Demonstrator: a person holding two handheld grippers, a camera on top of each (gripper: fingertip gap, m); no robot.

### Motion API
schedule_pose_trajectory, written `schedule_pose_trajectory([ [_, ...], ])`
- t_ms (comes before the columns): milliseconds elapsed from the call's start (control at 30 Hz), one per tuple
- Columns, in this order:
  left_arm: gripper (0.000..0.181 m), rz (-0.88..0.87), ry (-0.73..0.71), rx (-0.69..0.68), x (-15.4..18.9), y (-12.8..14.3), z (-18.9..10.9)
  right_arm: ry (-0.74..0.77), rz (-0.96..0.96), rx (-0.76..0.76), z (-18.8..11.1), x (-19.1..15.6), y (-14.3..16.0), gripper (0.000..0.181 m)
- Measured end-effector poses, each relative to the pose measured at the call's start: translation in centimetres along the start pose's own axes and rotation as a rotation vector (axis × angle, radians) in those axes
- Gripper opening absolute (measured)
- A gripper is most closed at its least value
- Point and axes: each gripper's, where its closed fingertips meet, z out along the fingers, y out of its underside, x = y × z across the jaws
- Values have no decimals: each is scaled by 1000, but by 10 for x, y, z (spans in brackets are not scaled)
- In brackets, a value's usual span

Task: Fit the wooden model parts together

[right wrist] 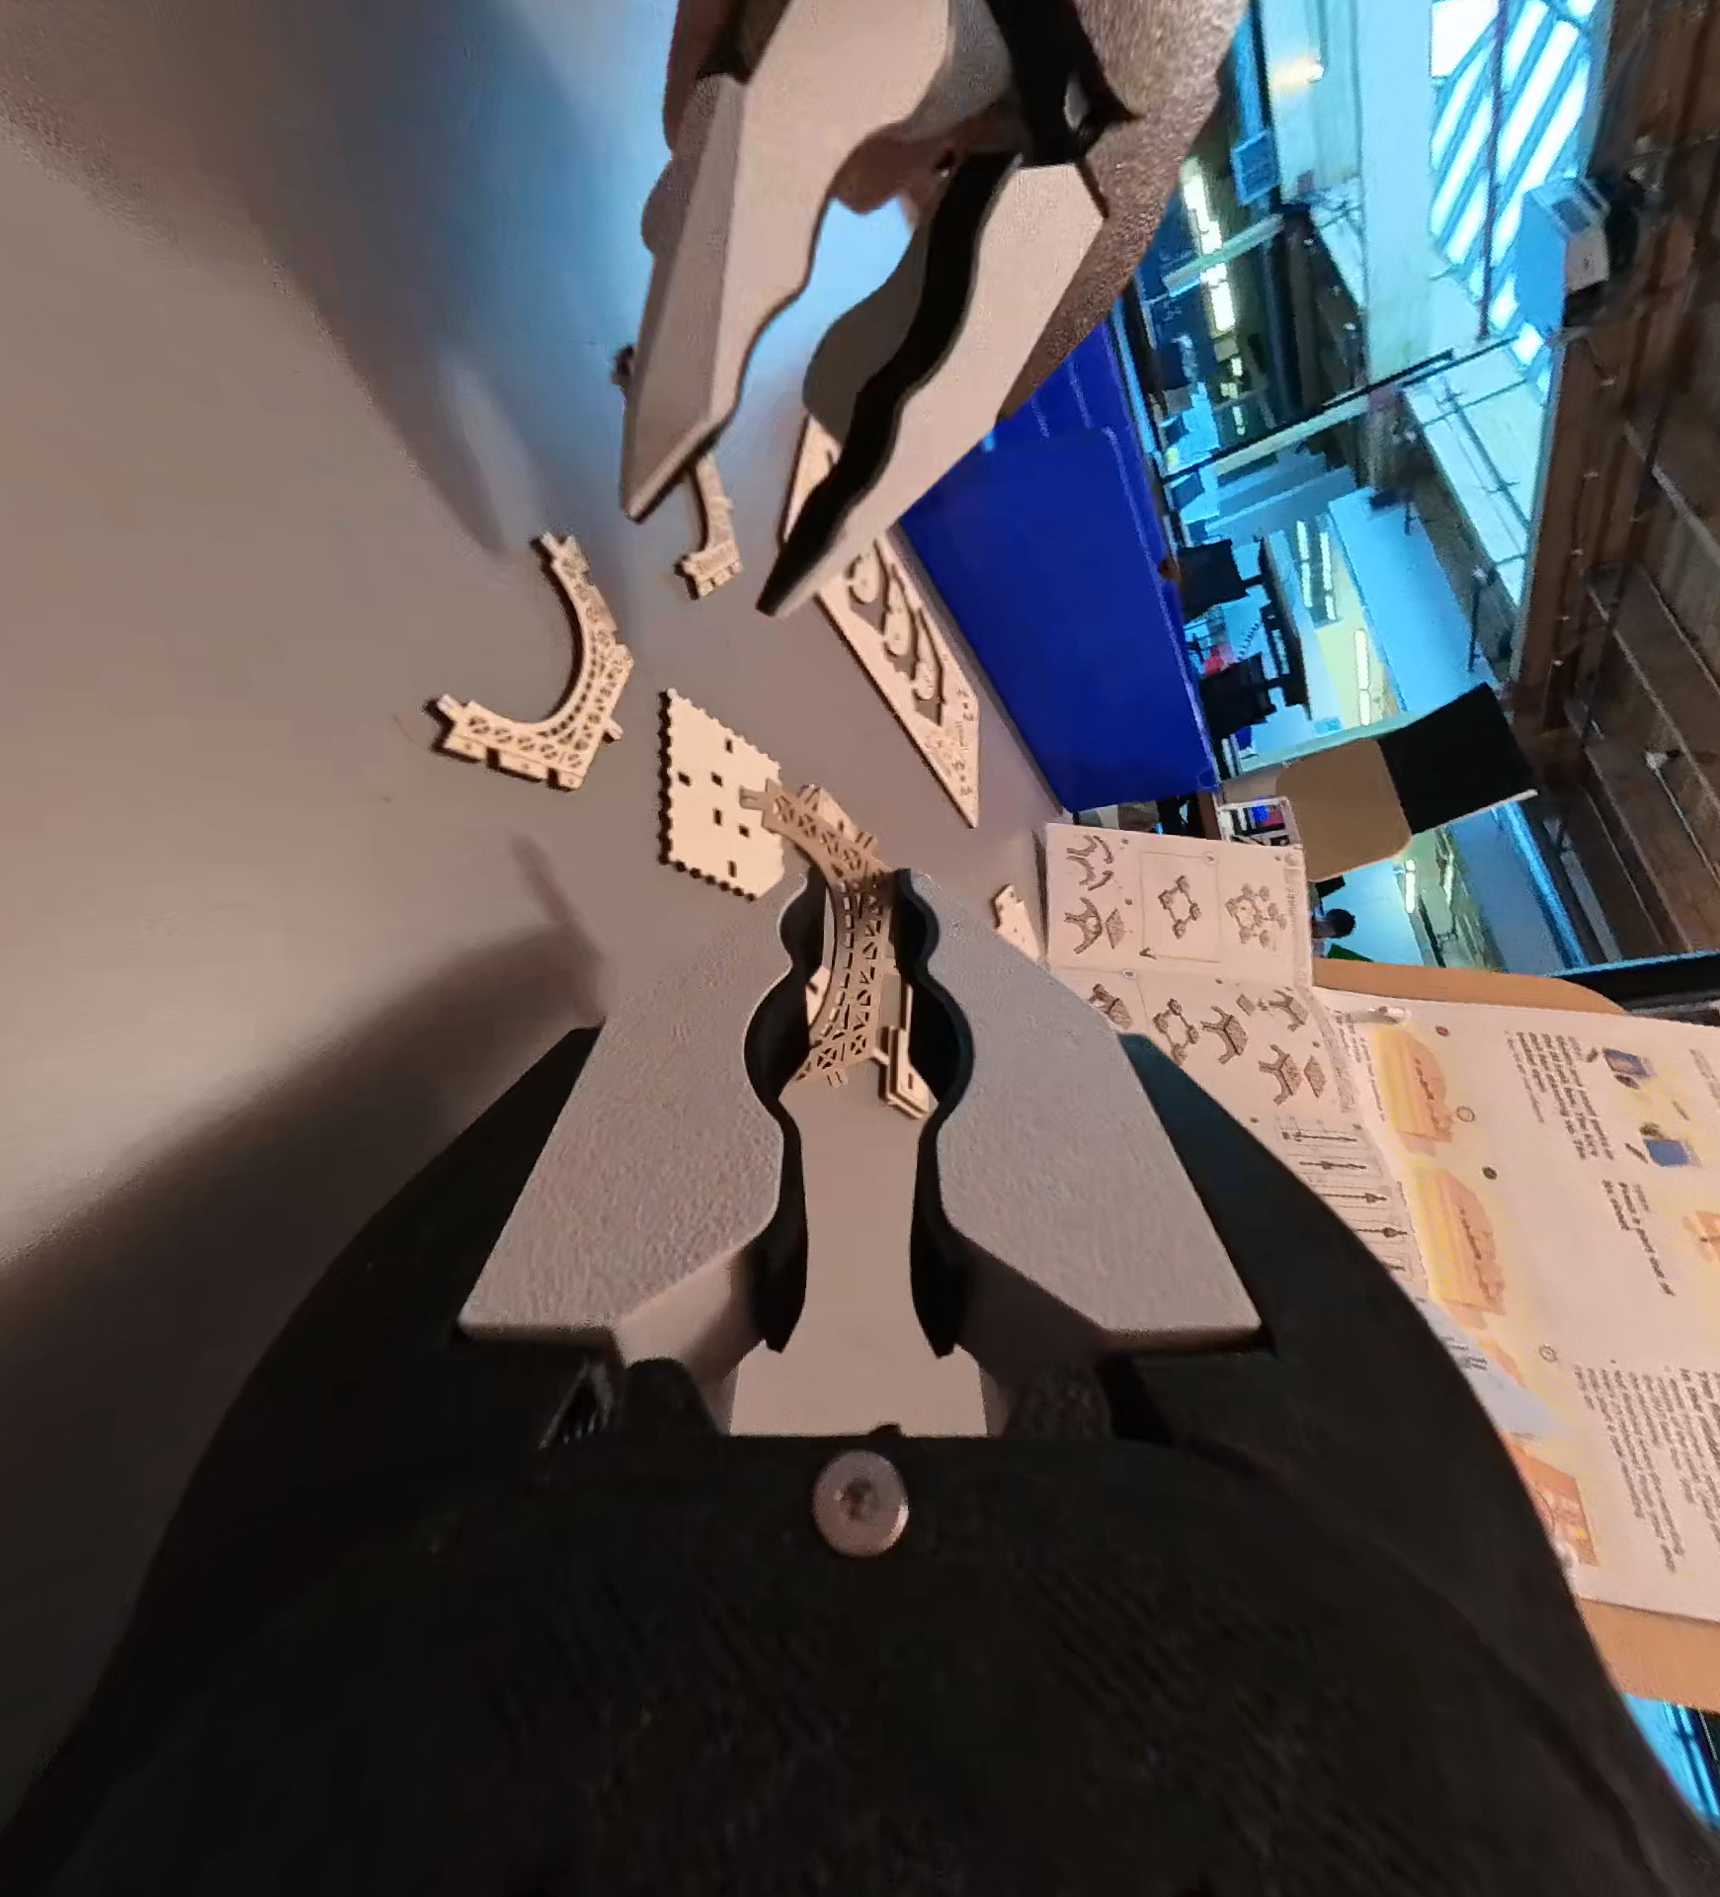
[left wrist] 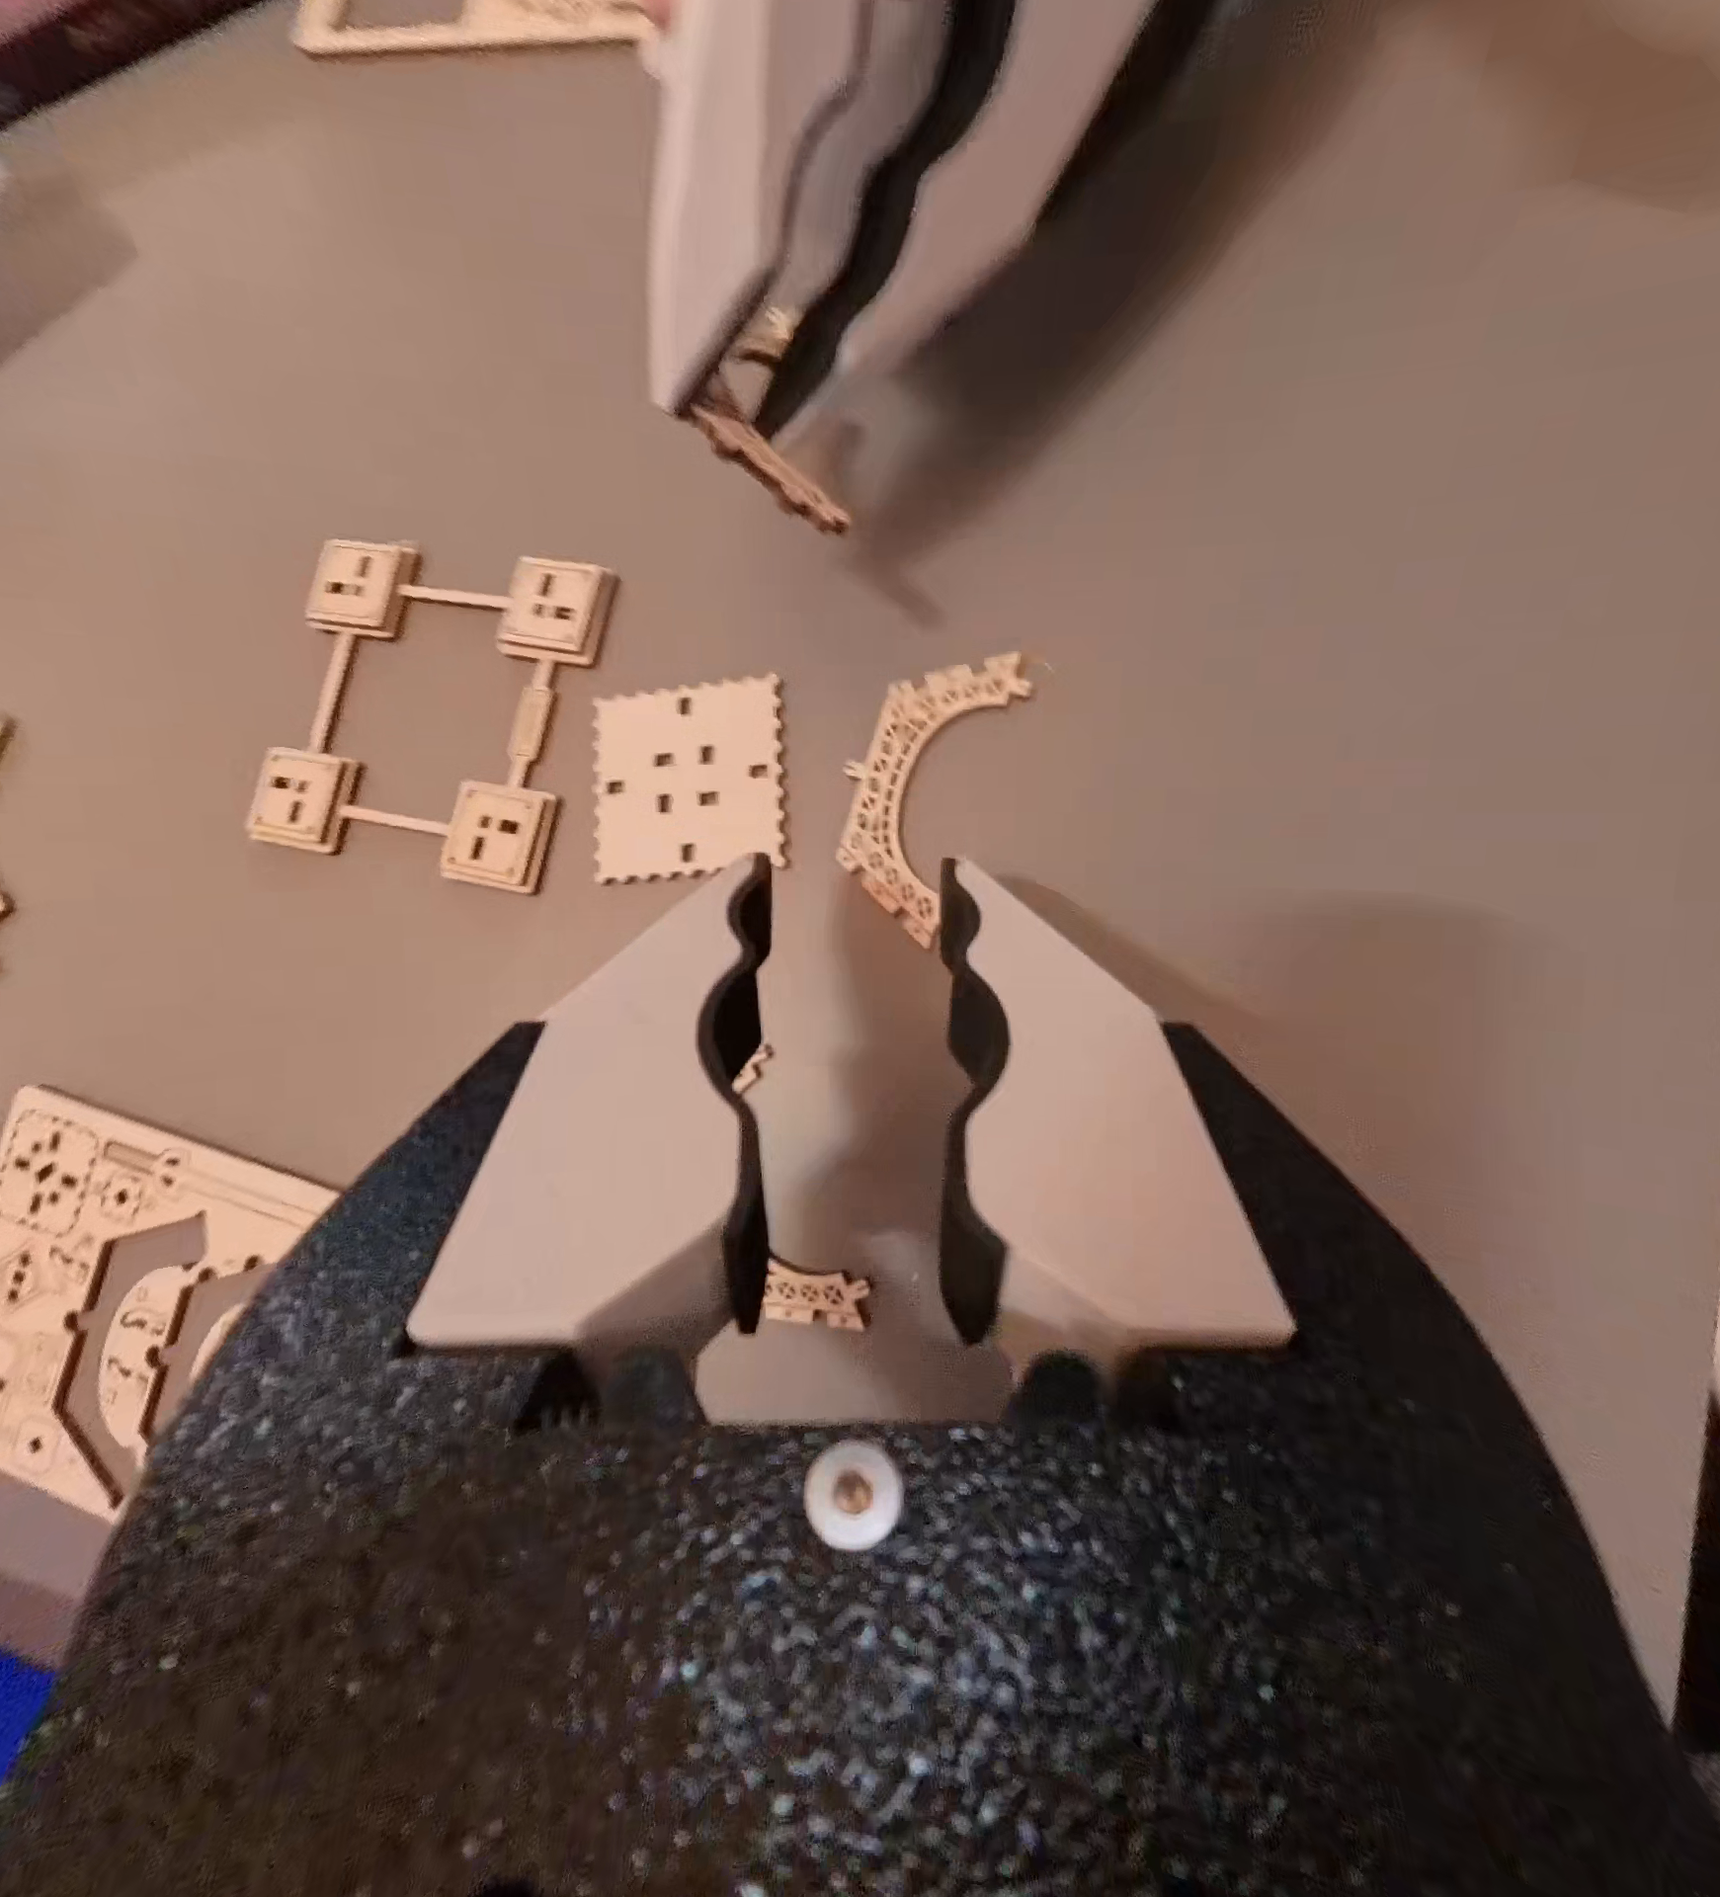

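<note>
Fingers of the left gripper [left wrist: 855, 873] stand apart with nothing between them, hovering over the grey table [left wrist: 1348, 719] in the left wrist view. Just beyond their tips lie a curved lattice arch [left wrist: 902, 790] and a square notched plate [left wrist: 689, 777], side by side but not touching; left of the plate sits a frame of four square blocks [left wrist: 429, 719] joined by thin bars. A punched-out sheet [left wrist: 65, 1293] lies at lower left, and a small lattice scrap [left wrist: 814, 1302] shows low between the fingers. Farther off, blurred, the right gripper [left wrist: 784, 411] pinches a wooden piece [left wrist: 773, 467] that hangs down toward the table. Right wrist view: the right gripper [right wrist: 850, 893] is closed narrowly on a curved lattice piece [right wrist: 850, 944], which runs up between the fingers and sticks out past their tips, above the plate [right wrist: 707, 796]. An arch [right wrist: 553, 688] lies on the table to the left. The left gripper [right wrist: 701, 554] hangs above, fingers parted, with another arch [right wrist: 717, 539] partly hidden behind it. Printed instruction sheets [right wrist: 1451, 1232] lie at right.
</note>
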Motion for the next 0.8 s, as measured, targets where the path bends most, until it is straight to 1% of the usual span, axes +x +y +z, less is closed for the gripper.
schedule_pose_trajectory([
  [67, 31, 15, 30, -1, 4, 2, 6, -36, -5, -7, -2, -4, 1, 10],
  [167, 28, 6, 97, 54, 8, -6, 13, -84, 37, 11, -5, -8, -1, 11],
  [233, 21, 39, 133, 62, 10, -12, 19, -125, 65, 17, -6, -13, -1, 11],
  [333, 20, 70, 198, -11, 14, -10, 30, -175, 88, 25, -7, -20, -2, 11],
  [433, 20, 161, 212, -40, 16, -14, 38, -211, 100, 26, -7, -25, -2, 11],
  [500, 19, 189, 202, -60, 13, -14, 43, -228, 104, 26, -8, -28, -2, 11],
  [667, 11, 84, 275, -110, 17, -14, 45, -218, 118, 44, -8, -26, -4, 11],
  [800, 9, 80, 274, -105, 17, -14, 45, -223, 121, 41, -7, -27, -4, 11],
])
